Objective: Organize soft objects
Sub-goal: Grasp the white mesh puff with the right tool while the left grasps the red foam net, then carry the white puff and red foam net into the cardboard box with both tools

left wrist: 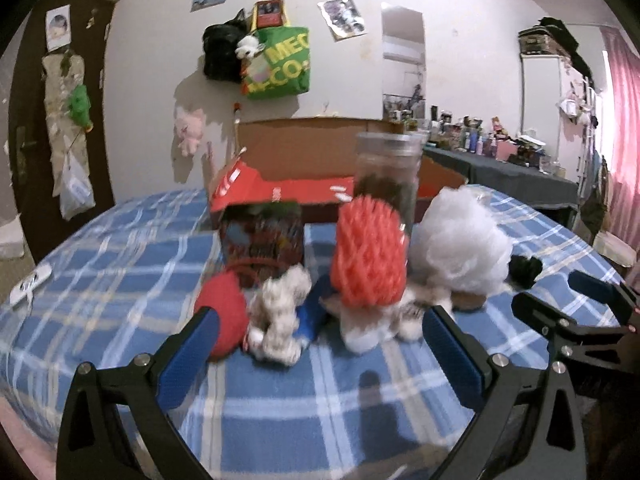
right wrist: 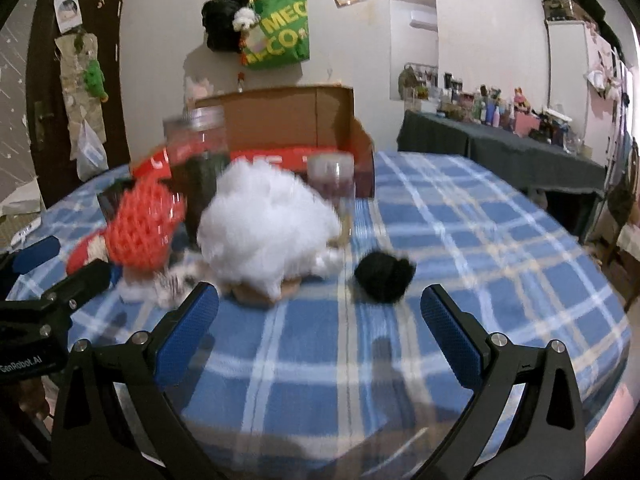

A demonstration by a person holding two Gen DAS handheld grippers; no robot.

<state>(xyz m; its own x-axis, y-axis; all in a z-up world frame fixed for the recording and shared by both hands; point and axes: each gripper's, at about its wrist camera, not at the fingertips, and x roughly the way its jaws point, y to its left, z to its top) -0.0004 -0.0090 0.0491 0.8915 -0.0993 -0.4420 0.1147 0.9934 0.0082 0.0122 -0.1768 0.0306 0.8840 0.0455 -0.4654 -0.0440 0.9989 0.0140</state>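
though blurred, white stuffing between orange knit and black tuft

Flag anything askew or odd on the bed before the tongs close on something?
The soft items lie in a loose heap: white stuffing piled against the clear jar, with the orange knit piece leaning on it. The black pom-pom sits apart. The red box flap looks bent and torn. Nothing spilled.

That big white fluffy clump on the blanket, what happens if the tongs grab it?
The white fluffy clump looks like loose stuffing, so it probably squashes easily and weighs little. Wisps may tear off. It seems unlikely to roll.
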